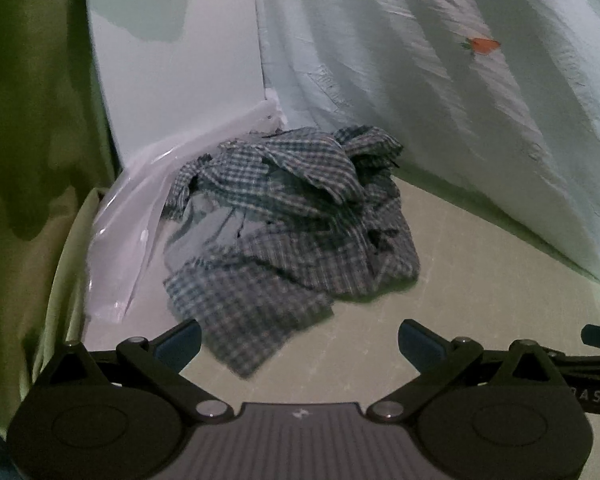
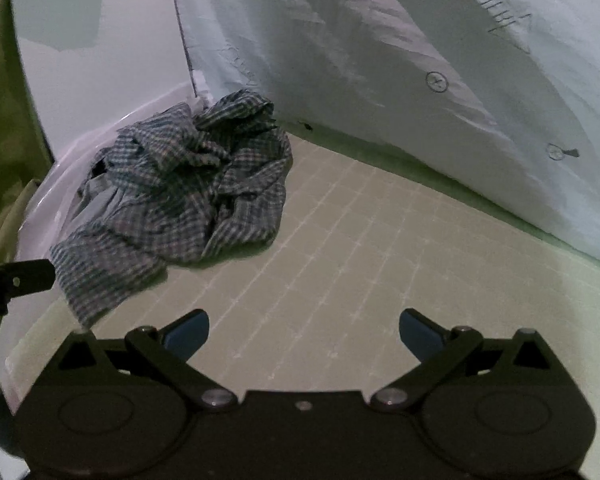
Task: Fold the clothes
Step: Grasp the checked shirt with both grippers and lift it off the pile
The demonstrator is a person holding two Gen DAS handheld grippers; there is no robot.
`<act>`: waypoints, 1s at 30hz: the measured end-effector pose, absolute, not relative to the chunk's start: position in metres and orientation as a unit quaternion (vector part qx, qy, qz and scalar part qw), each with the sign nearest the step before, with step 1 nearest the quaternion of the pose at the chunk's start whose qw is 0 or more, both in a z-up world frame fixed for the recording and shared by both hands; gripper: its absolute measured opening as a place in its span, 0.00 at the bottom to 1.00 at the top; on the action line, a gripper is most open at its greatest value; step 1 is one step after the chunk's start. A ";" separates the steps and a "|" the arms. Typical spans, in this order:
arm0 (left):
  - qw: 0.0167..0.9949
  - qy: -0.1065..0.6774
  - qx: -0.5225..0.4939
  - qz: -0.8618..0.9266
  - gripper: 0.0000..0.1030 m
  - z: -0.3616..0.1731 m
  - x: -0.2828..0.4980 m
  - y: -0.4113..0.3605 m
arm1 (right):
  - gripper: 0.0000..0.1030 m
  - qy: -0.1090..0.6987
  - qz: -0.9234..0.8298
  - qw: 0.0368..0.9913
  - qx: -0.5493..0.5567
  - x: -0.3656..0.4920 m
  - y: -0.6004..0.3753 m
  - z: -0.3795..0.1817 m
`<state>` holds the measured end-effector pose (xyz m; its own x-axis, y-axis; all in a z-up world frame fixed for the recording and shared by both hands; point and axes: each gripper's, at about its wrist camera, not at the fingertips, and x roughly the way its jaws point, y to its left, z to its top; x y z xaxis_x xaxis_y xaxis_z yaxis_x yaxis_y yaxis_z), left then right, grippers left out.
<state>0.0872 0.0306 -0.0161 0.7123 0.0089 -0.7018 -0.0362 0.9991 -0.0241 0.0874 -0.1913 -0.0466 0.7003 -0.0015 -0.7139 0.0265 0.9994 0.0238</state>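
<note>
A: Where does the crumpled blue-and-white checked cotton shirt [image 1: 284, 216] lie from the jaws?

B: Ahead of both. For the left gripper [image 1: 299, 344] it is dead ahead and close: the shirt's near flap reaches down almost between the blue fingertips [image 1: 180, 342]. For the right gripper [image 2: 304, 334] the shirt [image 2: 180, 196] sits ahead and off to its left, well apart, with bare mat in front of the tips.

A: So the left is nearer?

B: Yes, by my reading. Its finger also pokes into the right wrist view beside the shirt's near edge.

A: Jaws?

B: Both pairs stand wide apart, nothing between them.

A: Long axis of the shirt?

B: It's a heap, so loosely: it runs from the near flap away toward the far corner, where it bunches highest.

A: Surface?

B: A pale beige cutting mat with a faint grid [image 2: 360, 240]. On the shirt's left, a glossy white plastic sheet [image 1: 128, 216] lies partly under it.

A: And the room?

B: Behind the shirt, a white wrinkled cloth backdrop with small printed motifs [image 1: 440, 100]; left of that, a plain white panel [image 1: 180, 80] and a green curtain [image 1: 32, 120]. Dim light.
</note>
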 end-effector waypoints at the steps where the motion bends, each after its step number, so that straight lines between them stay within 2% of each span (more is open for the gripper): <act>1: 0.925 0.379 -0.018 0.011 1.00 -0.017 0.098 0.032 | 0.99 0.388 -0.010 0.921 0.019 0.099 -0.191 -0.048; 8: 0.925 0.379 -0.029 -0.008 1.00 -0.025 0.189 0.041 | 0.94 0.398 -0.024 0.916 0.050 0.187 -0.182 -0.067; 11: 0.921 0.385 -0.058 -0.022 0.96 -0.034 0.230 0.047 | 0.87 0.412 -0.020 0.909 0.064 0.224 -0.177 -0.083; 14: 0.912 0.401 -0.085 -0.030 0.87 -0.048 0.263 0.051 | 0.81 0.426 -0.003 0.901 0.082 0.254 -0.169 -0.099; 17: 0.906 0.411 -0.095 -0.036 0.74 -0.062 0.287 0.050 | 0.79 0.435 0.023 0.895 0.094 0.275 -0.160 -0.112; 18: 0.905 0.413 -0.098 -0.040 0.67 -0.065 0.293 0.050 | 0.77 0.439 0.032 0.893 0.096 0.281 -0.158 -0.117; 19: 0.903 0.415 -0.101 -0.043 0.56 -0.069 0.299 0.050 | 0.74 0.445 0.035 0.890 0.096 0.285 -0.156 -0.121; 20: 0.901 0.419 -0.104 -0.046 0.52 -0.072 0.303 0.050 | 0.70 0.450 0.037 0.887 0.095 0.290 -0.154 -0.125; 22: 0.897 0.426 -0.111 -0.051 0.29 -0.076 0.311 0.050 | 0.49 0.462 0.037 0.881 0.098 0.297 -0.153 -0.132; 23: 0.896 0.427 -0.113 -0.052 0.24 -0.077 0.312 0.050 | 0.45 0.464 0.041 0.879 0.102 0.299 -0.154 -0.135; 24: 0.897 0.425 -0.111 -0.053 0.18 -0.077 0.312 0.050 | 0.36 0.464 0.043 0.879 0.100 0.298 -0.155 -0.135; 25: 0.897 0.424 -0.110 -0.053 0.16 -0.077 0.311 0.049 | 0.17 0.464 0.045 0.879 0.098 0.298 -0.157 -0.136; 26: 0.898 0.423 -0.109 -0.054 0.14 -0.077 0.310 0.049 | 0.10 0.460 0.046 0.882 0.092 0.296 -0.158 -0.135; 30: 0.904 0.413 -0.101 -0.050 0.04 -0.070 0.300 0.050 | 0.05 0.438 0.040 0.895 0.078 0.279 -0.170 -0.132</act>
